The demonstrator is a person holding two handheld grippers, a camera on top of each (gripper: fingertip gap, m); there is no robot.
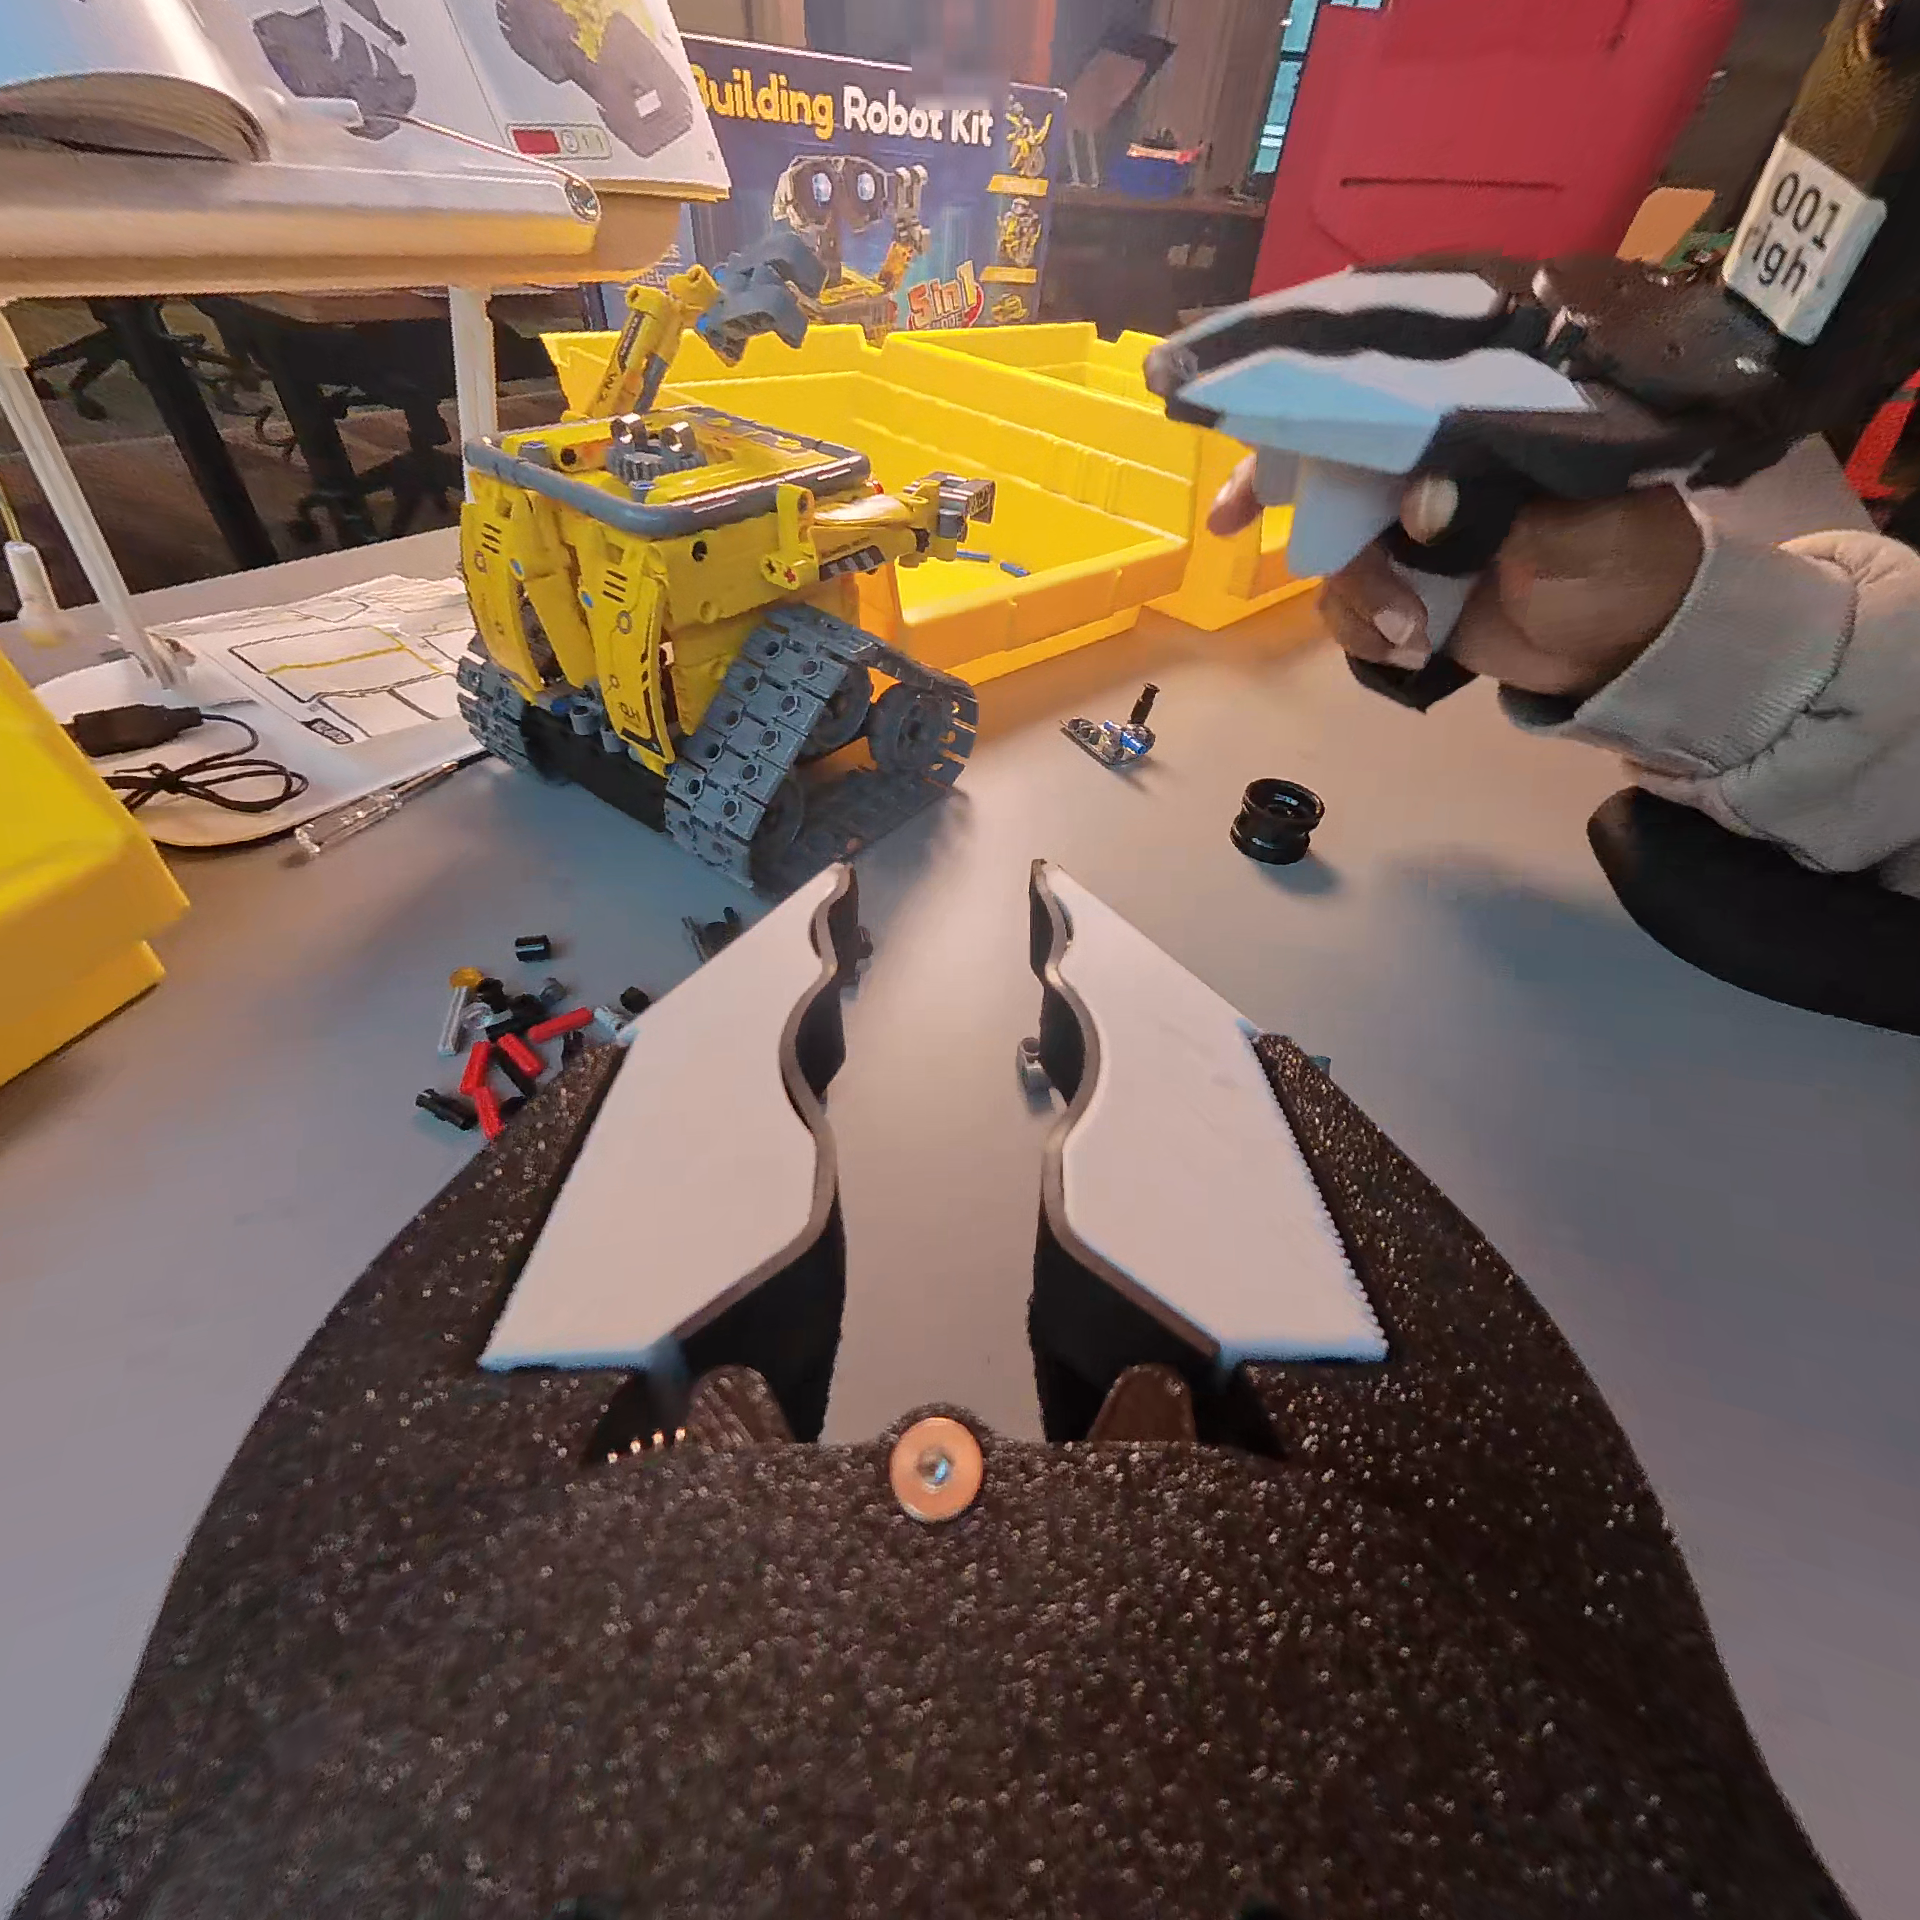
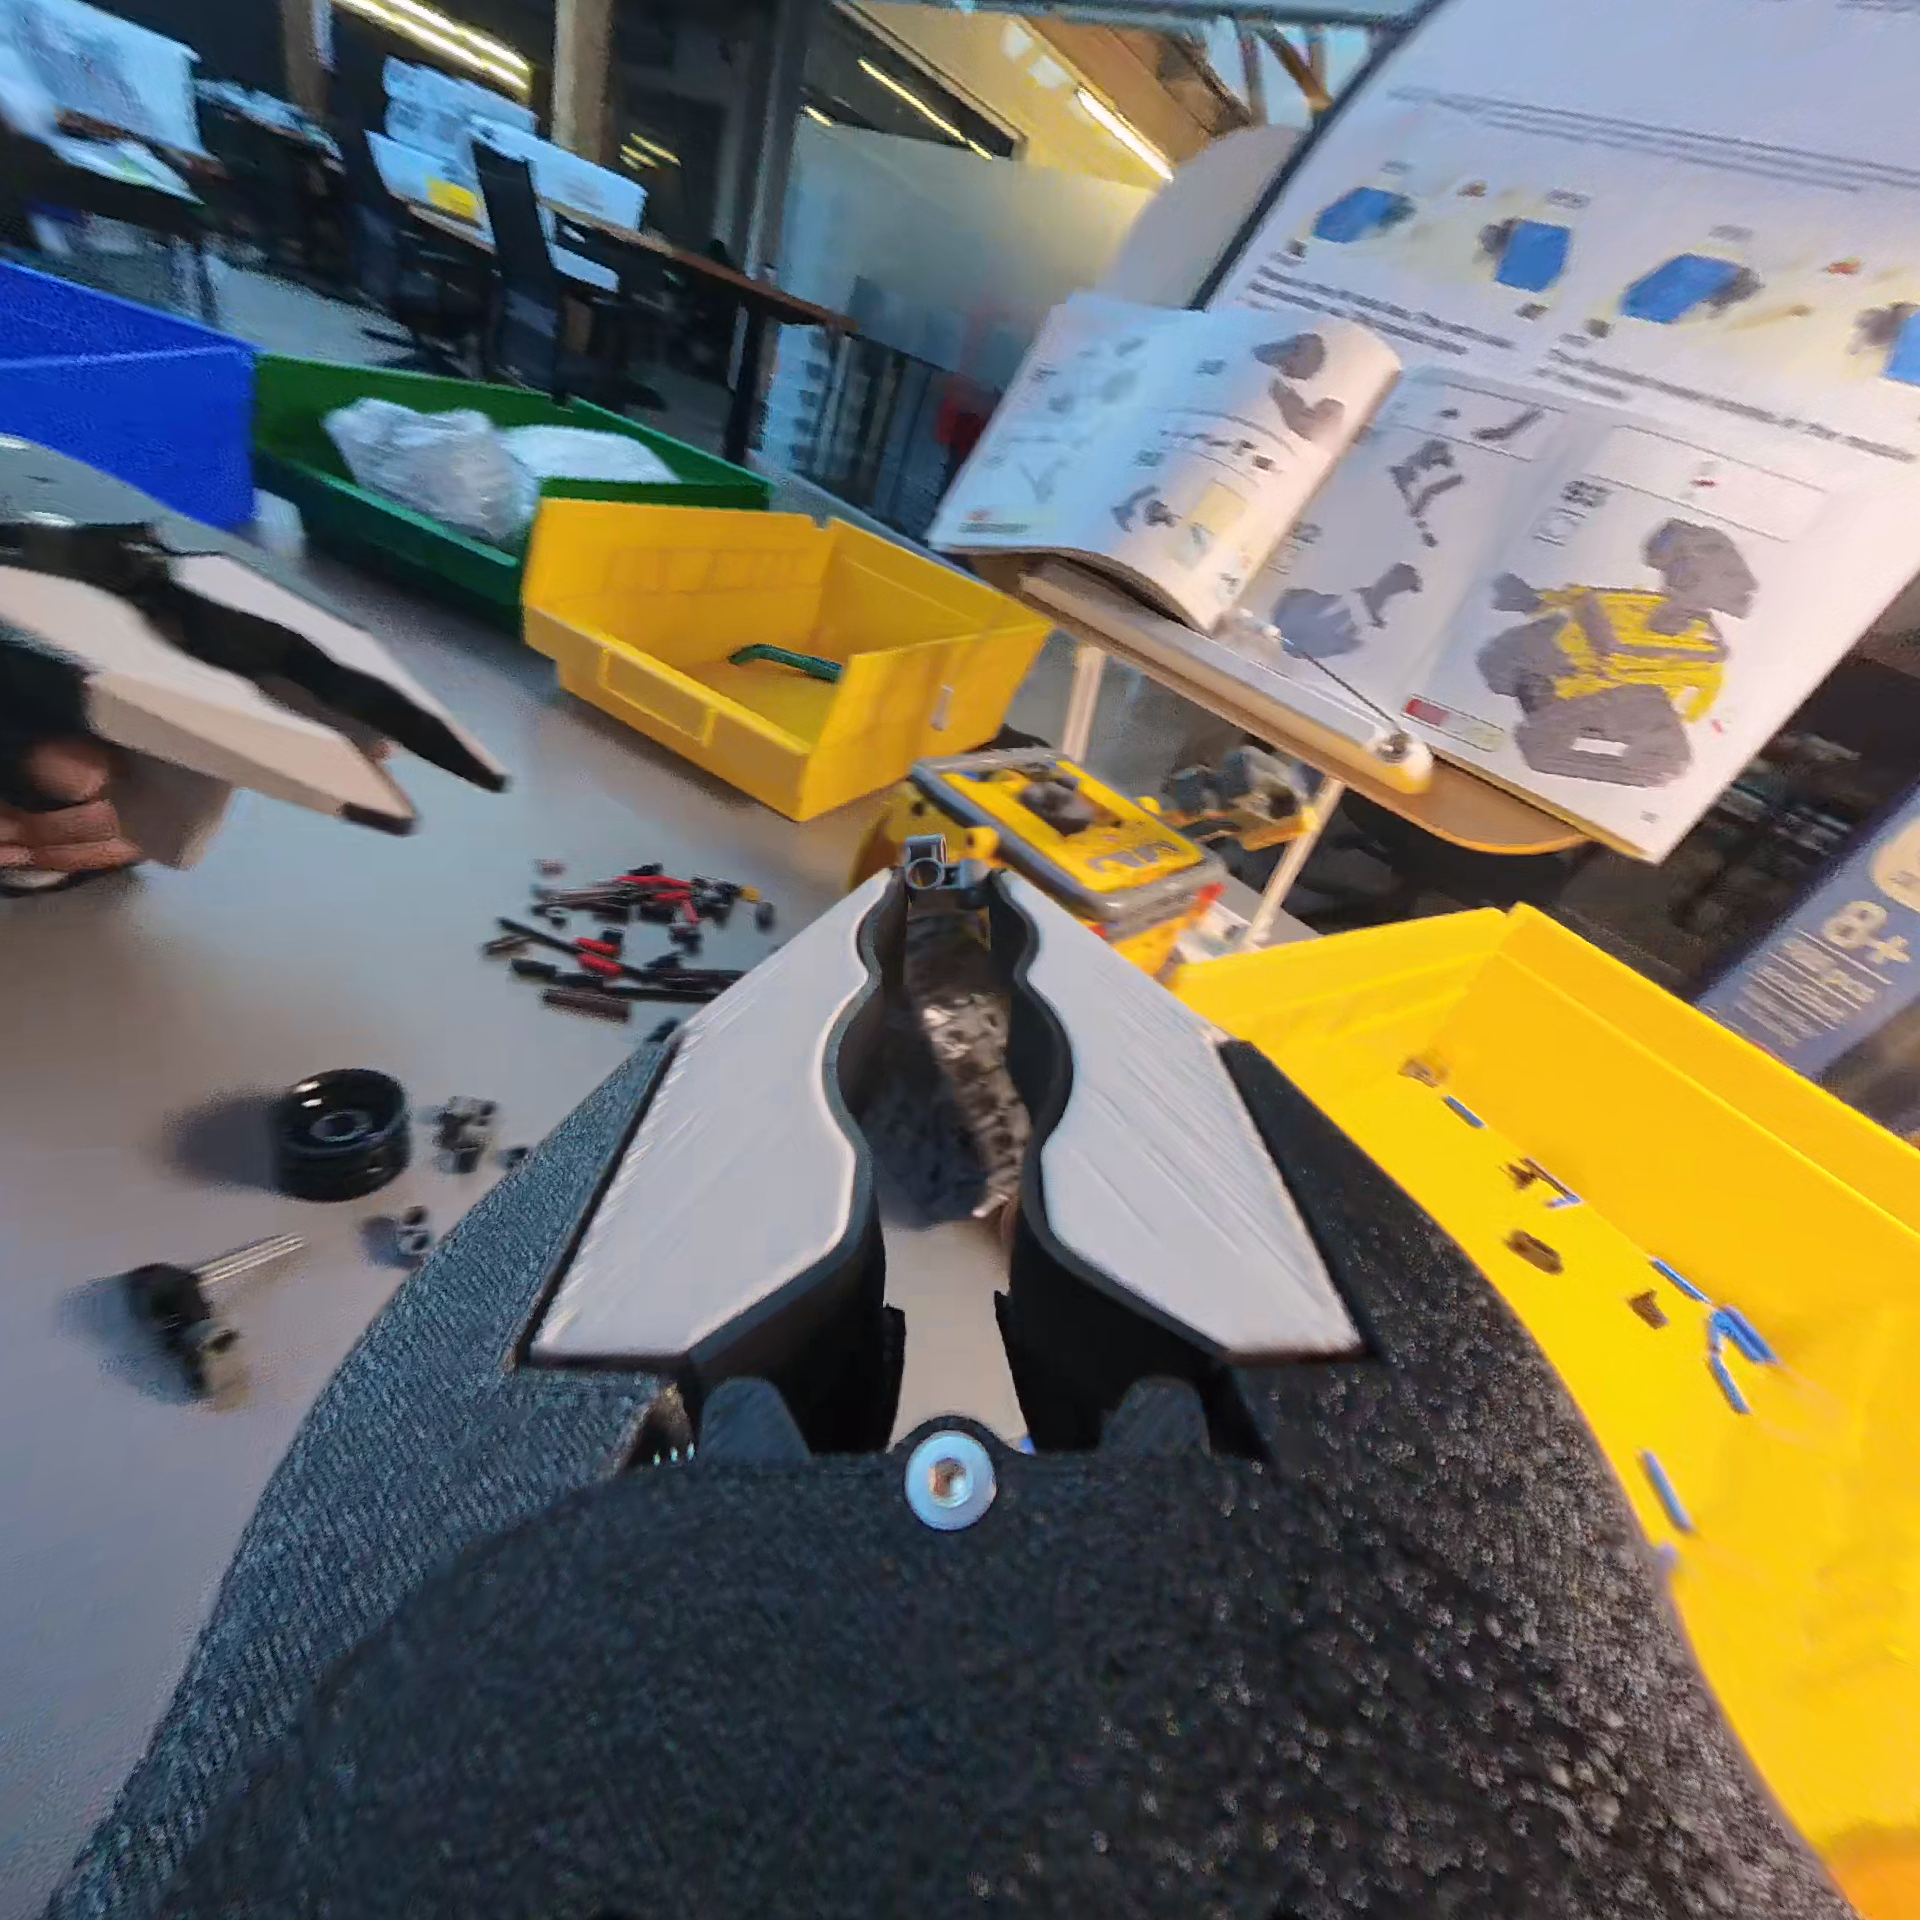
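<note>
We see the left gripper (image 1: pixel 940 883) low over the grey table (image 1: pixel 1351 1143), its two fingers apart with only bare tabletop between them. Just ahead of its tips stands a yellow toy robot (image 1: pixel 665 582) on grey tracks, and a loose heap of small red and black pins (image 1: pixel 499 1049) lies on the table to the left of the fingers. A black wheel (image 1: pixel 1276 819) rests ahead and to the right, with a small cluster of parts (image 1: pixel 1112 732) beyond it. Behind the toy robot sits an open yellow bin (image 1: pixel 1039 499), then a printed box (image 1: pixel 883 197); an open instruction booklet (image 1: pixel 343 94) lies on a stand at upper left. The right gripper (image 1: pixel 1184 384) is held in a hand (image 1: pixel 1538 592) in the air at upper right, above the table. In the right wrist view, the right gripper (image 2: pixel 940 883) has its fingers drawn close and clamped on a small grey connector piece (image 2: pixel 928 862) at the tips. Directly beyond the tips we see the top of the toy robot (image 2: pixel 1081 831), though motion blur softens the view. A yellow bin (image 2: pixel 1558 1195) holding a few blue and dark pieces lies to the right, a second yellow bin (image 2: pixel 769 644) farther back, with green (image 2: pixel 416 520) and blue (image 2: pixel 125 405) bins behind it. The left gripper (image 2: pixel 447 795) shows at far left.
</note>
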